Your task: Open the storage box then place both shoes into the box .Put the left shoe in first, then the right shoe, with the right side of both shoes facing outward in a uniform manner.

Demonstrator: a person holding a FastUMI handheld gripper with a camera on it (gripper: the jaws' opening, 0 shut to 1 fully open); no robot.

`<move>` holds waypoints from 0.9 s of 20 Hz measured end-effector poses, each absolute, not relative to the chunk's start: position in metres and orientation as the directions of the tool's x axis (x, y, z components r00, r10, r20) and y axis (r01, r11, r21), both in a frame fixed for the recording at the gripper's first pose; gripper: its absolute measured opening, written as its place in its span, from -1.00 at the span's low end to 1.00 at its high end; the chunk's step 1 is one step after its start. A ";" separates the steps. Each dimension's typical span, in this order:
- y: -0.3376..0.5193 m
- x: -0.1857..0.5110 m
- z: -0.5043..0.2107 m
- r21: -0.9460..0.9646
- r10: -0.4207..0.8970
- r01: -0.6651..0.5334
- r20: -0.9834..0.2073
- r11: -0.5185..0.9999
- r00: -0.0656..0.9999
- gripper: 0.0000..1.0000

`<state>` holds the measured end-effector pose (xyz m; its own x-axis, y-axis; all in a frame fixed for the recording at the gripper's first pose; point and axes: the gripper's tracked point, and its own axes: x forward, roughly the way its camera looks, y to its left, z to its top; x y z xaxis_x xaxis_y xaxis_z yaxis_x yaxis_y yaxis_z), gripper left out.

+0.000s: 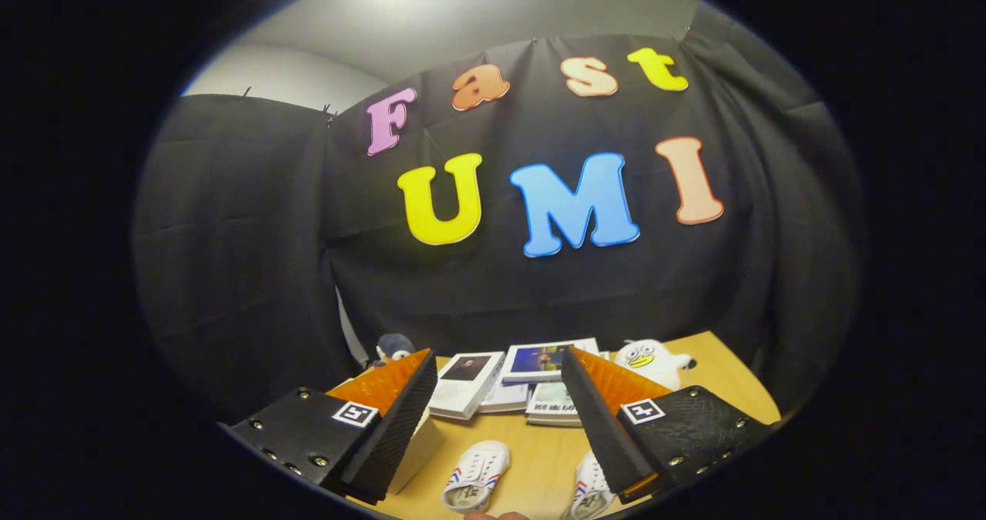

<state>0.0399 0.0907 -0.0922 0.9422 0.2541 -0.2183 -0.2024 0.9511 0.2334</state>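
1. My tongs [493, 427] hang spread wide above the table [716, 358], nothing between the fingers, pointed more at the booth's back wall than down at the work.
2. The two white shoes lie low between my fingers: one shoe [477, 474] nearer my left finger, the other shoe [589, 493] tucked against my right finger and partly hidden by it. I cannot tell from here which is the left shoe.
3. A pale box-like block [416, 447] sits just behind my left finger. I judge this is the storage box, still shut, but the finger covers most of it.
4. Opening comes first, so I should tip the tongs downward and swing left until the lid's edge sits just ahead of the fingertips.
5. I keep the fingers apart until they straddle the lid, then close.
6. Beyond the fingers lie books [531, 381] and two plush toys [651, 358]; I stay short of them.
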 end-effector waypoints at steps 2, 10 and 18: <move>0.113 0.041 -0.117 0.306 0.336 -0.249 -0.275 0.919 0.901 0.97; 0.187 0.039 -0.190 0.473 0.551 -0.348 -0.407 0.809 0.728 0.98; 0.248 0.020 -0.268 0.671 0.711 -0.303 -0.490 0.677 0.504 0.98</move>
<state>0.0196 0.2476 -0.2675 0.5038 0.7112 -0.4903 -0.3028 0.6770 0.6708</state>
